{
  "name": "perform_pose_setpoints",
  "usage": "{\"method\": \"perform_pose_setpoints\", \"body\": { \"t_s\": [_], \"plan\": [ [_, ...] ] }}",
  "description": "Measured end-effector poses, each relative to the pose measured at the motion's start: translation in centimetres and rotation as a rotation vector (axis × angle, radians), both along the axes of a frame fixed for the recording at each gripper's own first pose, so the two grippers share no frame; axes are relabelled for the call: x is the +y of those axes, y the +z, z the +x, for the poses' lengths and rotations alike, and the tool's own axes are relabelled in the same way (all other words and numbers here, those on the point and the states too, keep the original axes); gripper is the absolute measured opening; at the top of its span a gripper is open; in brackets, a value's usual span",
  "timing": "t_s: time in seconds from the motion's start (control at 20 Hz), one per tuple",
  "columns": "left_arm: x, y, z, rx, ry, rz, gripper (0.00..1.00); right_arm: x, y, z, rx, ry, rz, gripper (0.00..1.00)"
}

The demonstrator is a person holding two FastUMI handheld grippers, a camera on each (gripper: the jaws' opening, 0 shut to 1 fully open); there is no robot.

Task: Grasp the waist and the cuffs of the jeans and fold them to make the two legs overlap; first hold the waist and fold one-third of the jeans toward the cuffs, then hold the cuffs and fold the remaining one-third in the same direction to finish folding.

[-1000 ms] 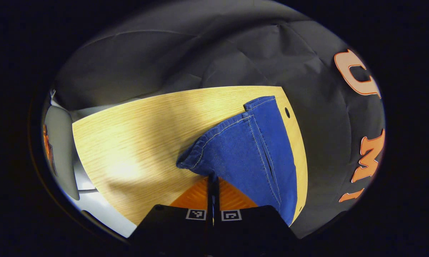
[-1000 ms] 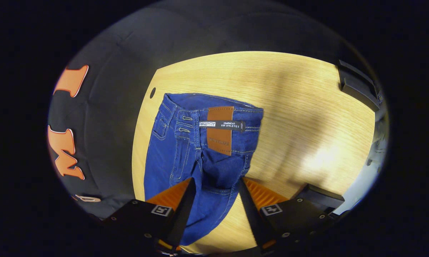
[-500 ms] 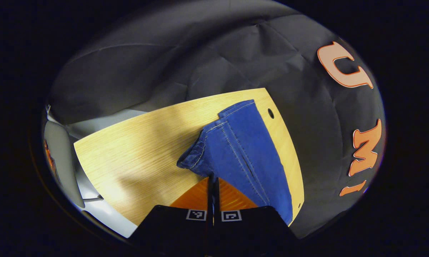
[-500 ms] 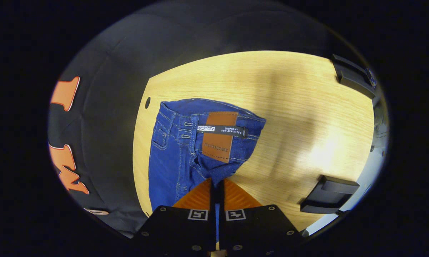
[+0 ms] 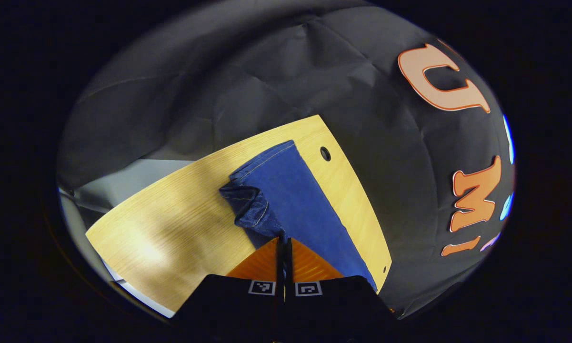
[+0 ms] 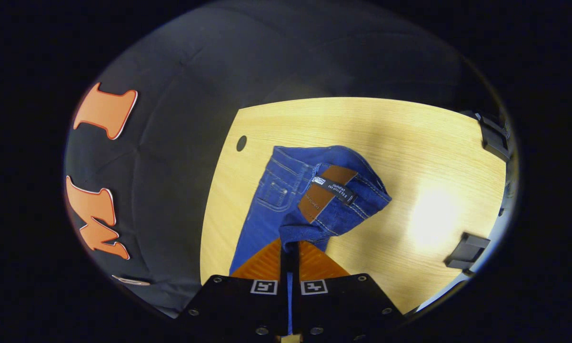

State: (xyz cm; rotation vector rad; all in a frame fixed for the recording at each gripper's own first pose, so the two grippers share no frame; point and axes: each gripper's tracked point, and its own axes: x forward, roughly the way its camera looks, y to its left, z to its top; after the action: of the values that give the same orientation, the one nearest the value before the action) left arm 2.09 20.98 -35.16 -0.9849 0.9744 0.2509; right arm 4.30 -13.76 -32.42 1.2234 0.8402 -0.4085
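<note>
While pinching blue jeans [image 6: 266, 209] over wooden table [image 6: 409, 143], both grippers [image 5: 283, 240] [image 6: 289, 245] clamped tight; brown waist patch [image 6: 321, 193] lettering illegible.

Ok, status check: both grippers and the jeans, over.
Left gripper shut on cuff end. Right gripper shut on waist end. Jeans lifted off wooden table at both grips. Nothing on the table in the way.

opposed close downward views, shared table [image 5: 181, 224]
</note>
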Motion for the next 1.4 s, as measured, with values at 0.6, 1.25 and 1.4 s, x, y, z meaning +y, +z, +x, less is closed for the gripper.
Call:
{"method": "perform_pose_setpoints", "body": {
  "t_s": [0.6,1.25,1.4],
  "plan": [
    [1.0,-3.4,10.3,0.104,-0.022,0.062,0.00,1.4,-1.8,10.6,0.076,0.033,0.045,0.04],
    [1.1,-7.1,11.6,0.358,-0.244,0.233,0.11,2.7,-4.9,16.3,0.150,0.151,0.051,0.29],
    [0.6,-6.4,13.9,0.249,-0.296,0.269,0.38,1.5,-3.3,16.5,0.093,0.124,0.026,0.66]
  ]
}}
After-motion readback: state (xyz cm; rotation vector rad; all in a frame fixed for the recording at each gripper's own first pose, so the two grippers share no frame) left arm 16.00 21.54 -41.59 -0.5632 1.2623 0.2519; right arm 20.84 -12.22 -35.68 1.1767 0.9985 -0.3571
